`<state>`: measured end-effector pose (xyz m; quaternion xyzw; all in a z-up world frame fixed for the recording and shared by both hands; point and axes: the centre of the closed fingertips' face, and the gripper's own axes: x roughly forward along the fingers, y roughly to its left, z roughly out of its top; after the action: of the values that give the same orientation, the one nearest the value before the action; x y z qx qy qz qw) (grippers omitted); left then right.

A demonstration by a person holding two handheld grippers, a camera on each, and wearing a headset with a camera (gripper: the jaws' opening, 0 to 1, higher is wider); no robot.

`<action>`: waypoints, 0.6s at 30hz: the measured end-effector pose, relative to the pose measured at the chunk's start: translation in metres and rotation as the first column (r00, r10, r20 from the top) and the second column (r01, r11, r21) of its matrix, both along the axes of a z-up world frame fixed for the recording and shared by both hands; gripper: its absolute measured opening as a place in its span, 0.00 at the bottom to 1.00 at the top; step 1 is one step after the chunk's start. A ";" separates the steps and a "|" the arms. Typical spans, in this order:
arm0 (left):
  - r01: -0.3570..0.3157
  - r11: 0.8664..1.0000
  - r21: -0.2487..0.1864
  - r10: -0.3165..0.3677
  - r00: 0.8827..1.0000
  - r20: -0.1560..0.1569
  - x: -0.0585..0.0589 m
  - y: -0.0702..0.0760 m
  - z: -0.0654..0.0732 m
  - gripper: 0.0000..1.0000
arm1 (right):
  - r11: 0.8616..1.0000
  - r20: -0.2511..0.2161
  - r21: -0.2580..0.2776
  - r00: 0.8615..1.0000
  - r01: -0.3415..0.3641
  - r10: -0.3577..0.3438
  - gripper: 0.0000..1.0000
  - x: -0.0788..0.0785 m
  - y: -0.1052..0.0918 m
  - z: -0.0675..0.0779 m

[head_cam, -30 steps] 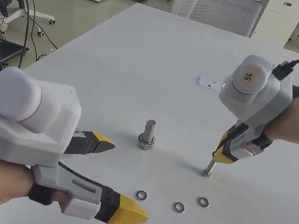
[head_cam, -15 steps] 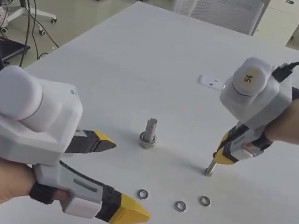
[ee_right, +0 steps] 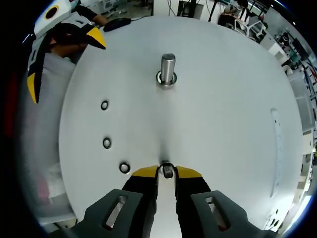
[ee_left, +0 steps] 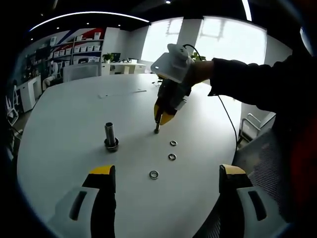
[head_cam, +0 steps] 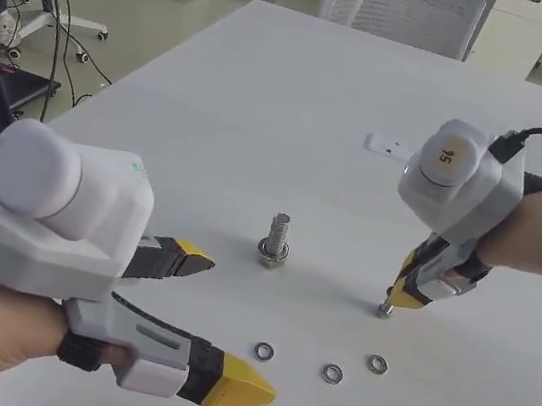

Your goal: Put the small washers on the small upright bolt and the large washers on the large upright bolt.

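Note:
The large upright bolt (head_cam: 275,239) (ee_left: 110,136) (ee_right: 168,69) stands mid-table with washers at its base. To its right stands the small bolt (head_cam: 384,309) (ee_right: 168,171). My right gripper (head_cam: 396,301) (ee_right: 168,173) (ee_left: 158,120) is down over that bolt, jaws almost closed on a small washer at the bolt's top. Three loose washers (head_cam: 264,352) (head_cam: 332,374) (head_cam: 377,363) lie in a row in front of the bolts. My left gripper (head_cam: 223,326) (ee_left: 167,173) hovers open near the front left, nothing between its fingers.
The white table (head_cam: 210,134) drops off at its left edge toward cables and chairs on the floor. A small white tag (head_cam: 388,147) lies behind the right gripper. A mesh chair (head_cam: 399,9) stands at the far edge.
My right gripper has sunk lower over the small bolt, so less of the shaft shows beneath its tips. The left gripper and the loose washers have stayed put.

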<state>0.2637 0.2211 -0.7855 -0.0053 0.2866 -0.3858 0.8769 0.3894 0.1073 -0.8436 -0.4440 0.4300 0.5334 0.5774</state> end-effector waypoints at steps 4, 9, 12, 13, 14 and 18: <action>-0.001 1.000 -0.001 0.001 1.000 -0.001 0.000 0.000 0.000 0.86 | 1.000 -0.007 -0.004 1.000 0.000 0.000 0.14 0.000 0.001 -0.005; -0.002 1.000 0.001 0.002 1.000 -0.003 -0.001 0.001 0.000 0.86 | 1.000 -0.014 -0.008 1.000 0.003 -0.003 0.14 0.001 0.000 -0.016; -0.002 1.000 0.000 0.002 1.000 -0.005 -0.001 0.000 0.000 0.86 | 1.000 -0.018 -0.009 1.000 0.008 -0.008 0.14 0.000 0.000 -0.019; -0.001 1.000 0.002 0.001 1.000 -0.005 -0.002 0.000 -0.001 0.86 | 1.000 -0.017 -0.009 1.000 0.005 -0.005 0.14 -0.001 0.000 -0.020; 0.000 1.000 0.001 0.000 1.000 -0.007 -0.002 0.000 -0.001 0.86 | 1.000 -0.017 -0.009 1.000 0.006 -0.006 0.14 -0.002 0.001 -0.020; -0.001 1.000 0.000 0.001 1.000 -0.007 -0.003 0.001 -0.002 0.86 | 1.000 -0.022 -0.011 1.000 0.008 -0.008 0.14 -0.003 0.000 -0.025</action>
<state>0.2606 0.2217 -0.7878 -0.0071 0.2897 -0.3855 0.8760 0.3866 0.1077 -0.8689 -0.4394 0.4412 0.5336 0.5723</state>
